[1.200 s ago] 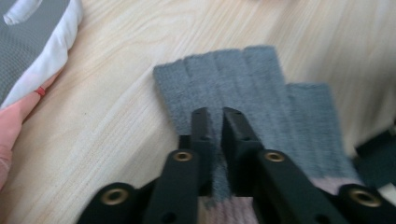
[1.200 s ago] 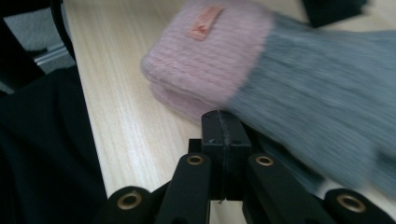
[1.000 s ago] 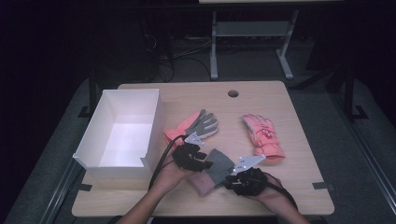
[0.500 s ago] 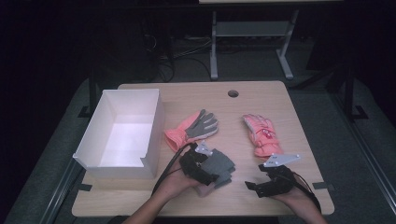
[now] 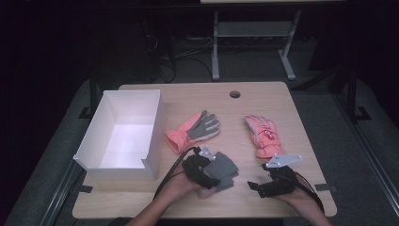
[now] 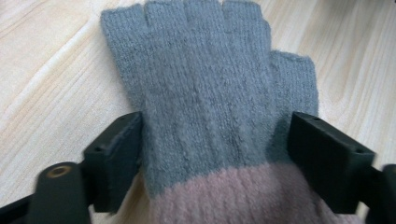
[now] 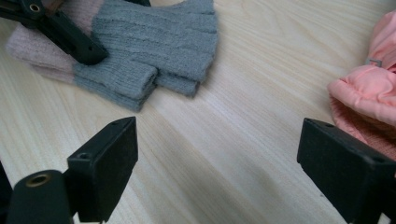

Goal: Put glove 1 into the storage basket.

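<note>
A pair of grey fingerless gloves (image 5: 225, 170) with pink cuffs lies stacked flat on the table near its front edge. My left gripper (image 5: 209, 173) straddles the cuff end (image 6: 210, 196) of the top glove (image 6: 205, 84). The left gripper (image 6: 215, 135) is open: its jaws have just opened wide and come in slightly, one on each side of the unsqueezed glove. My right gripper (image 5: 256, 181) rests to the right of the gloves (image 7: 154, 46). The right gripper (image 7: 219, 140) has just opened and holds only bare wood between its jaws.
A white open box (image 5: 122, 134) stands at the left. A pink ski glove, grey palm up (image 5: 197, 127), lies mid-table. A second pink ski glove (image 5: 263, 135) lies to the right, its cuff (image 7: 369, 93) close to my right gripper. A cable hole (image 5: 234, 94) sits near the far edge.
My right gripper let go of the grey gloves and moved right, away from them. My left gripper opened and sank, and the gloves now lie flat on the table.
</note>
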A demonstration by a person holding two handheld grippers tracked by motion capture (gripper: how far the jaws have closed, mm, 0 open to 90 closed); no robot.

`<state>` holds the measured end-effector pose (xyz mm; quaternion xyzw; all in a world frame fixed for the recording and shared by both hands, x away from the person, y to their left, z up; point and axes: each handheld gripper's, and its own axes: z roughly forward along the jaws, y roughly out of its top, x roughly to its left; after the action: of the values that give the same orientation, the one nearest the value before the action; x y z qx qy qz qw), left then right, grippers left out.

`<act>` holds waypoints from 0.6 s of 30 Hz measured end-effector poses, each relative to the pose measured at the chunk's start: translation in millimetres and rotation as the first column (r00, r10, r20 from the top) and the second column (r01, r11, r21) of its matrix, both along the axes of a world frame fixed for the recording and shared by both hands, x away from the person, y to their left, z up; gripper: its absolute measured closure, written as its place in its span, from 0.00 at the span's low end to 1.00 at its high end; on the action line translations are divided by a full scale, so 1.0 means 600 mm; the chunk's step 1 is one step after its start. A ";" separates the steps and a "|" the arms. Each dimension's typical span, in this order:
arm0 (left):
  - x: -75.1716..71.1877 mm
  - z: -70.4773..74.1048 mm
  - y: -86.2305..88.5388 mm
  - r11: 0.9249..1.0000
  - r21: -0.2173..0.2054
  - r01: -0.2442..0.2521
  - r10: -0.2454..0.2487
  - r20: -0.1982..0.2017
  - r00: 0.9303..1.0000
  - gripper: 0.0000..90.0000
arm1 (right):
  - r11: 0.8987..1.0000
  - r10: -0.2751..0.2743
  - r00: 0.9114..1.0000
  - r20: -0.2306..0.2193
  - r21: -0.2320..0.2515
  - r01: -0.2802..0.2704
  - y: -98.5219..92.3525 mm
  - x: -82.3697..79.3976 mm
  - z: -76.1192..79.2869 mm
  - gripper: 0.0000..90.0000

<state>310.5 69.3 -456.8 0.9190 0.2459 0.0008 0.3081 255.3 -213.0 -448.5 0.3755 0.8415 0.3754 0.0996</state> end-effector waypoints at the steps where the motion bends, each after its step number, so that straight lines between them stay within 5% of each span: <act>1: -0.001 0.001 -0.001 1.000 0.004 0.006 -0.006 -0.002 1.000 0.25 | 1.000 -0.002 1.000 0.000 -0.001 0.002 0.000 0.000 0.000 0.14; 8: 0.003 0.006 0.000 0.998 -0.014 0.054 -0.055 -0.055 0.997 0.54 | 1.000 -0.009 1.000 0.000 -0.021 0.009 0.003 -0.001 -0.002 0.14; 18: 0.012 0.014 0.002 0.998 -0.032 0.054 -0.057 -0.107 0.993 0.72 | 0.999 -0.030 1.000 0.005 -0.042 0.030 0.005 -0.002 -0.005 0.15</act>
<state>317.6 70.5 -448.7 0.9197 0.2364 -0.0607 0.3075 254.2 -210.3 -451.4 0.3854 0.8432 0.3567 0.1148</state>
